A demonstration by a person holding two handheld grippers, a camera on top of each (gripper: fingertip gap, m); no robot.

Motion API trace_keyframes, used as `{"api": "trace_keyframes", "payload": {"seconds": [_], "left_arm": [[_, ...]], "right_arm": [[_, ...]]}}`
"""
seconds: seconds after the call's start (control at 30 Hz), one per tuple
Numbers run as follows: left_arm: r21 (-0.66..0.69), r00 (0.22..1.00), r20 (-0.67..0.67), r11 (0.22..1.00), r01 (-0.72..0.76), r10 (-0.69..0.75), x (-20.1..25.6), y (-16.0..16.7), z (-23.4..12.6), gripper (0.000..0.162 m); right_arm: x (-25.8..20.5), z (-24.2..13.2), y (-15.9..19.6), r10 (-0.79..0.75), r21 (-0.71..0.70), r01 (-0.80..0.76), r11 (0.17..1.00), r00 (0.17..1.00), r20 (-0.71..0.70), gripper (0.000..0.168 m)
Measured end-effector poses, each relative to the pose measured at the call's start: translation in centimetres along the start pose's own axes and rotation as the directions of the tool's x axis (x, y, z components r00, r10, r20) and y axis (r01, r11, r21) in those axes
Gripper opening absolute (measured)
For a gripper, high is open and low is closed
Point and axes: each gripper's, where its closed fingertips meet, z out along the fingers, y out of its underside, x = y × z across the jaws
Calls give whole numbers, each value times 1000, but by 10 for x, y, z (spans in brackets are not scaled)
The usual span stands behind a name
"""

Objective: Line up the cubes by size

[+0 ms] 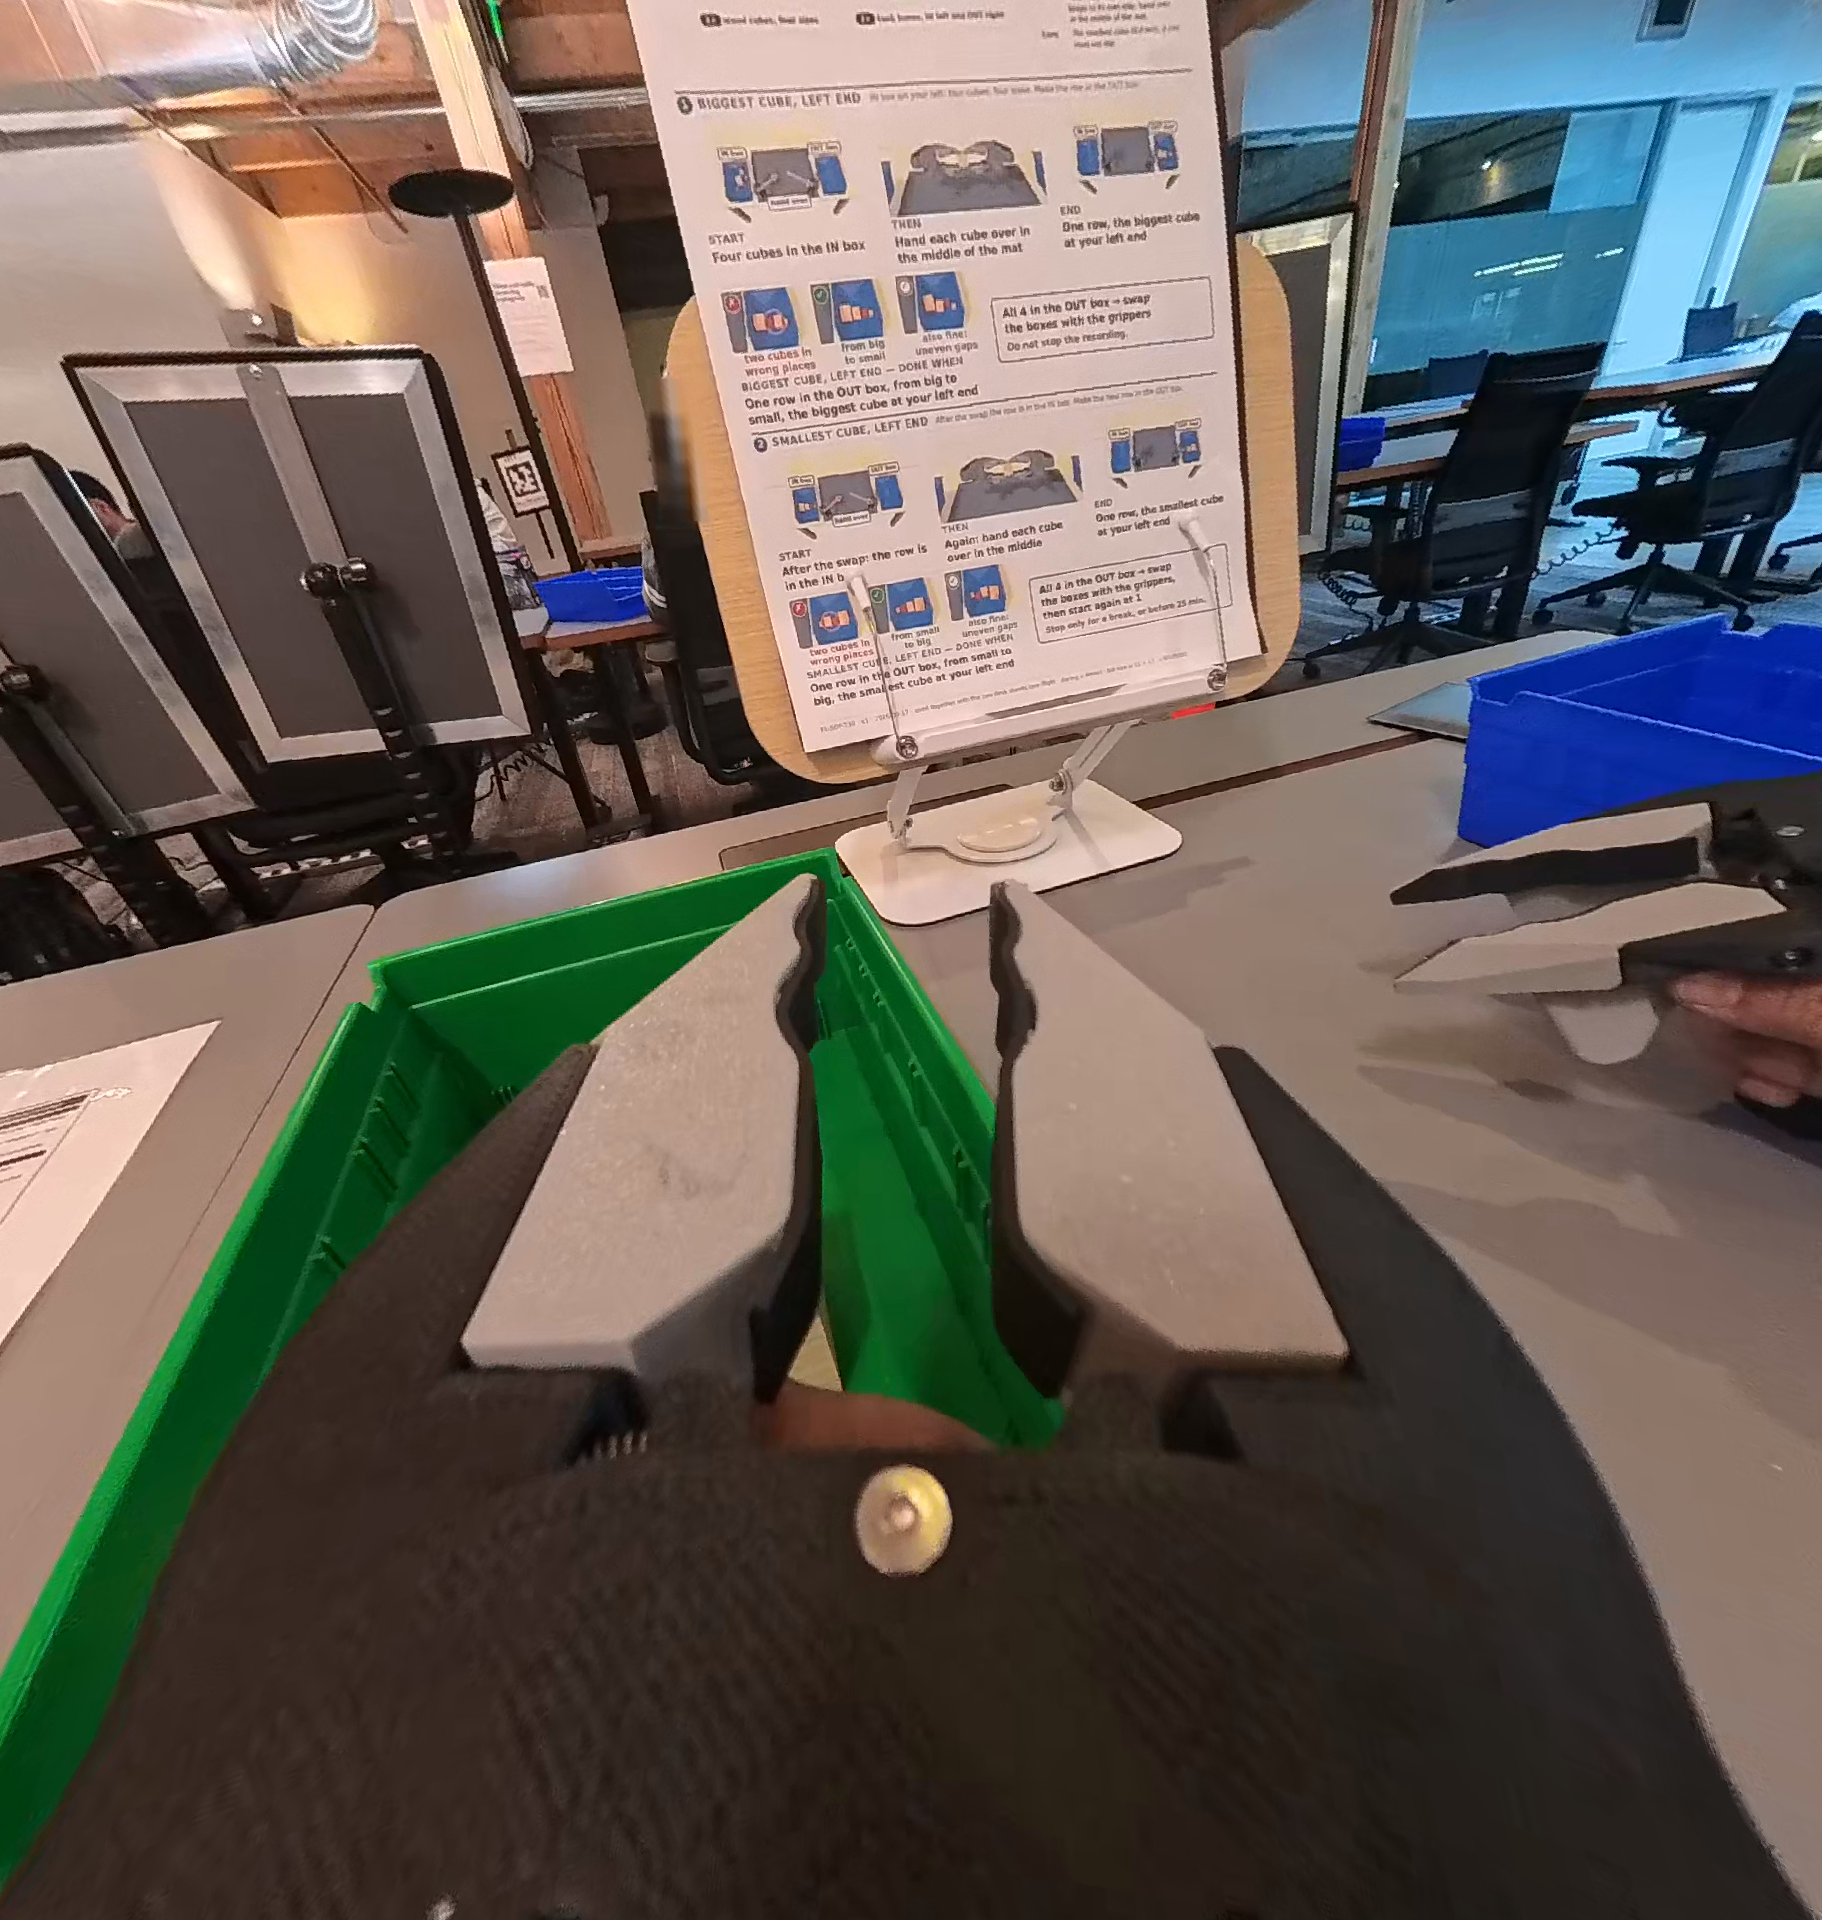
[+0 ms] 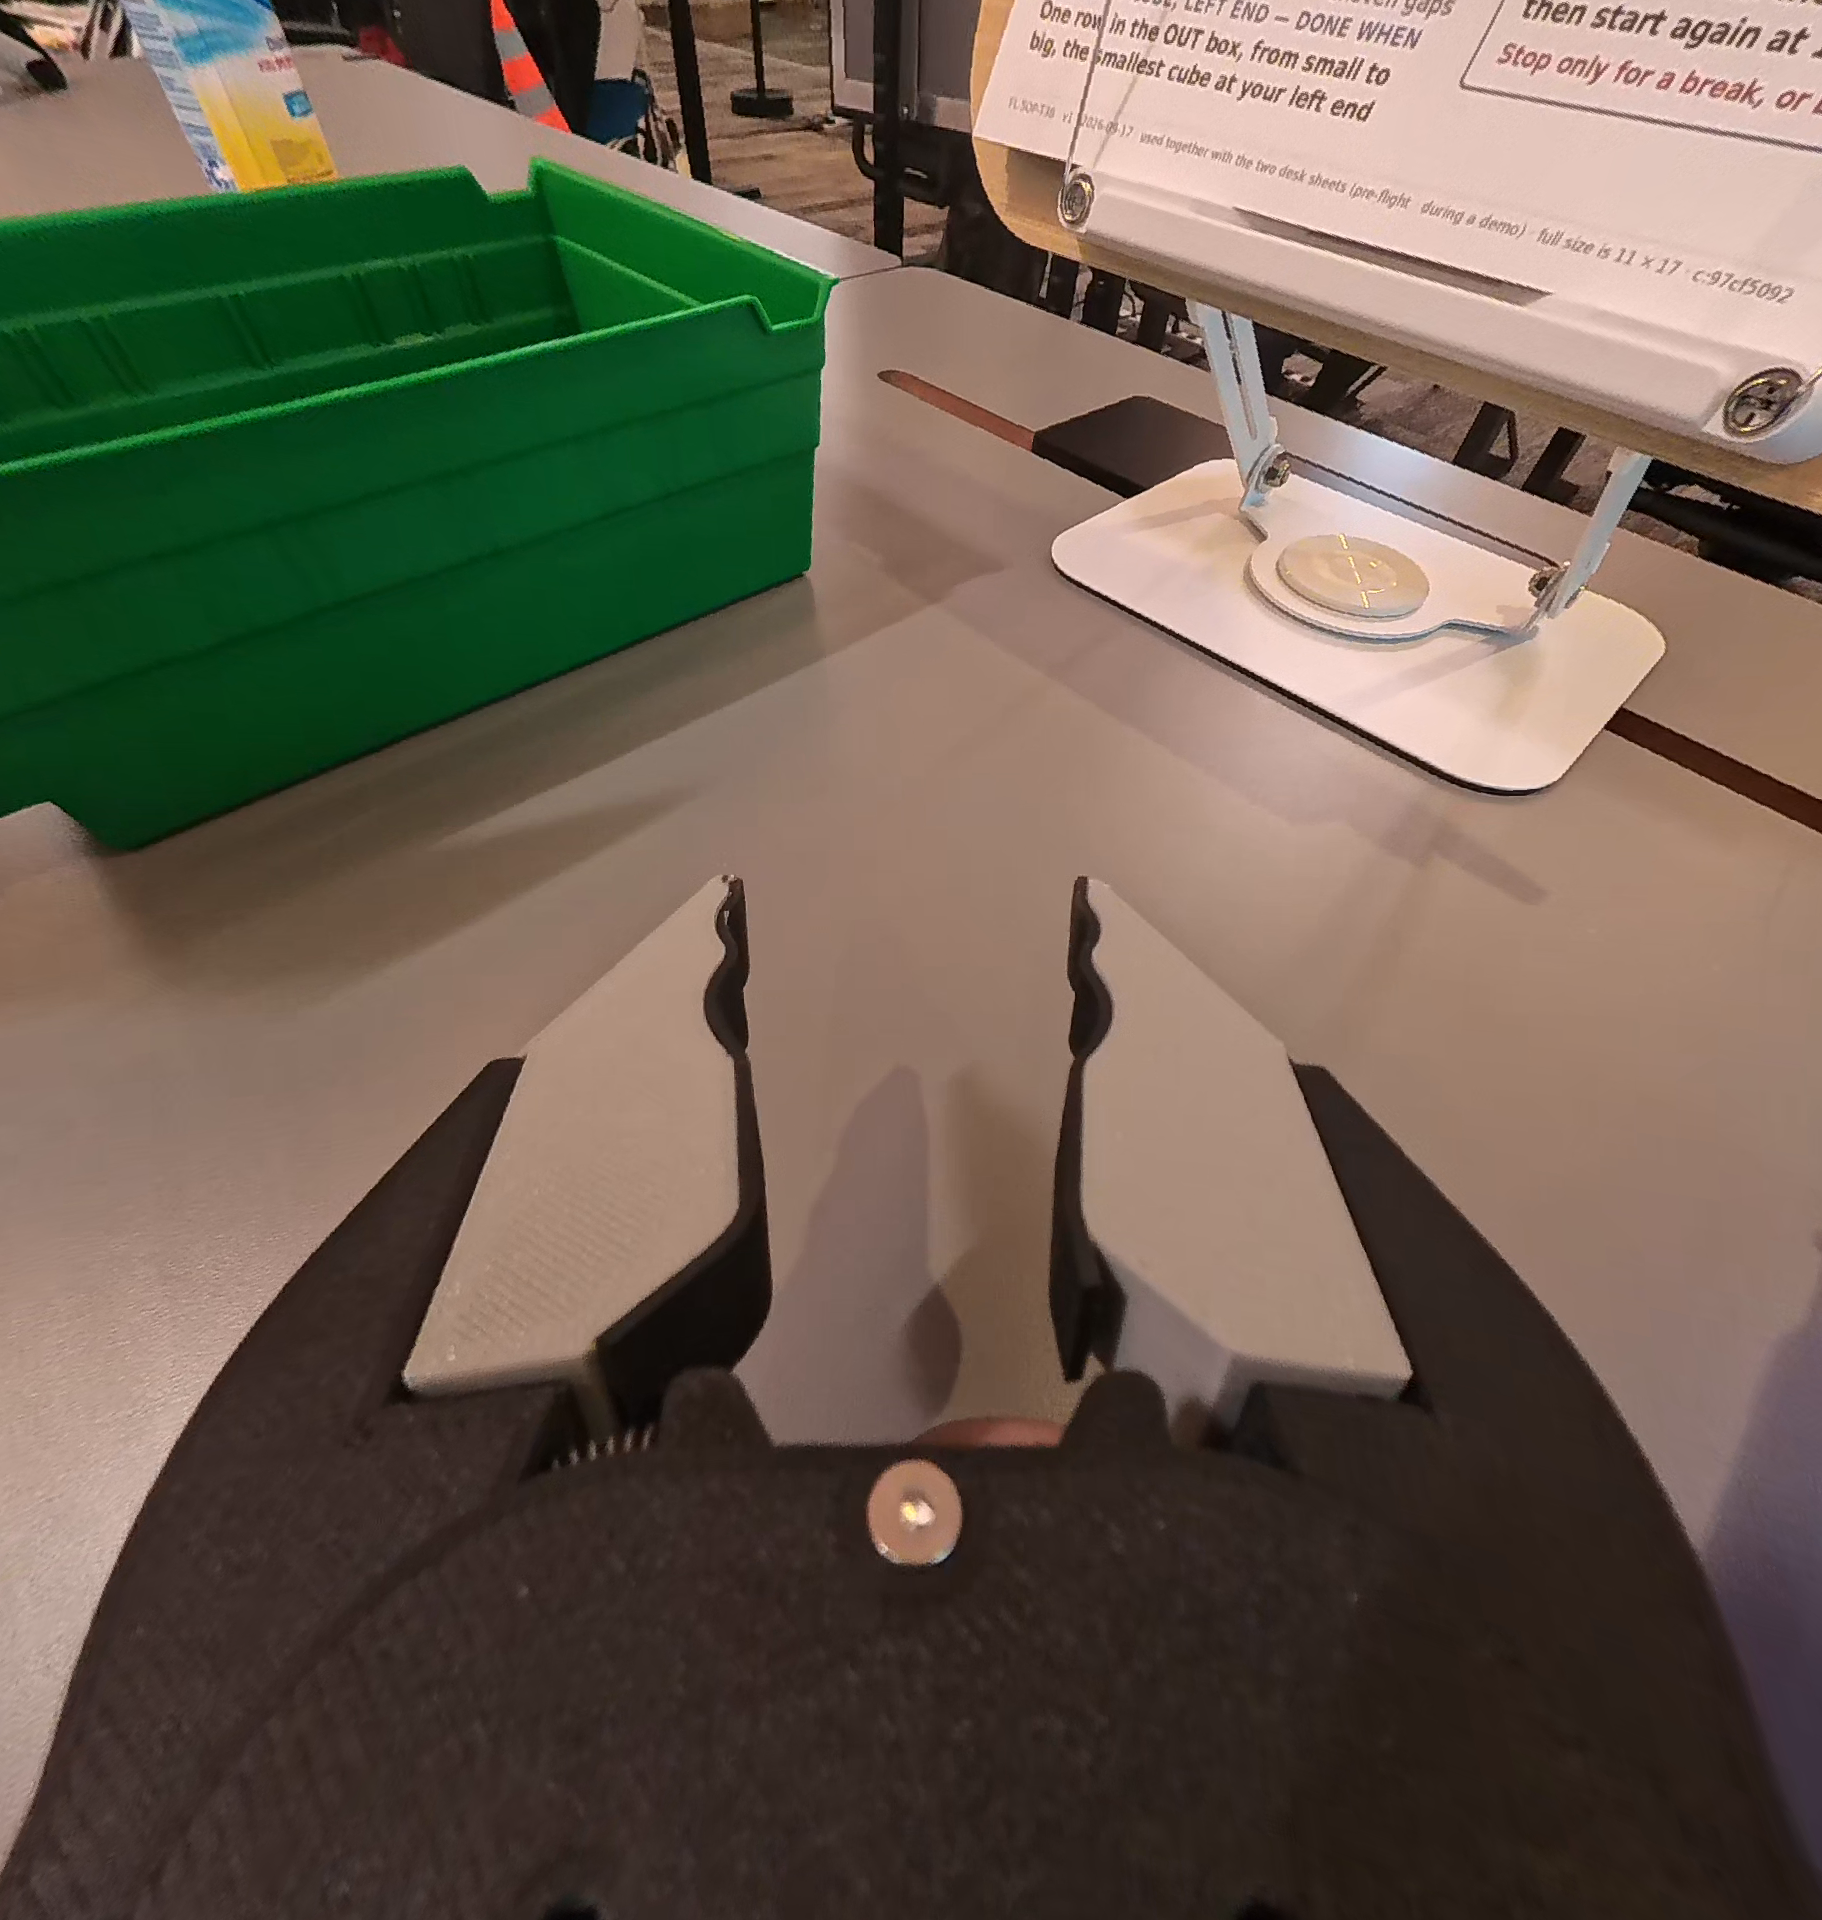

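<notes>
The grey counter (image 2: 990,727) carries every item in view, and its middle stretch serves as the working zone between the two bins

The green bin (image 2: 367,499) stands at the left side of the counter. The right wrist view shows only the far part of its interior, with ribbed walls and a bare floor; the near part is hidden by the bin's own wall, and in the left wrist view the tool covers most of the inside. No cube is visible in either view, so the cubes' location cannot be confirmed; judged from the task, they may sit in a hidden part of a bin

The blue bin (image 1: 1655,717) stands at the far right, well apart from the green one; its interior is not visible

The document stand (image 1: 1000,842) sits at the back between the bins, holding an instruction sheet (image 1: 969,364) tilted toward the operator for reference

The left tongs (image 1: 902,914) hover above the green bin, aimed along its length, jaws apart at a moderate gap and holding nothing; this position suits a reach into the bin

The right tongs (image 2: 907,904) hover low over bare counter, jaws spread wider, also holding nothing, probably waiting to receive a cube
</notes>
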Motion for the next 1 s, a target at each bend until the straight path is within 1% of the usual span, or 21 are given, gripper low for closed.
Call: {"api": "trace_keyframes", "payload": {"seconds": [0.33,1.0], "left_arm": [[18,1000,13,1000,16,-16,-8,-3,-4,29],[5,1000,-3,1000,18,-18,-6,1,-2,29]], "right_arm": [[0,3,5,11,-17,-11,1000,1000,8,60],[-2,3,5,22,-9,-22,1000,1000,19,59]]}}
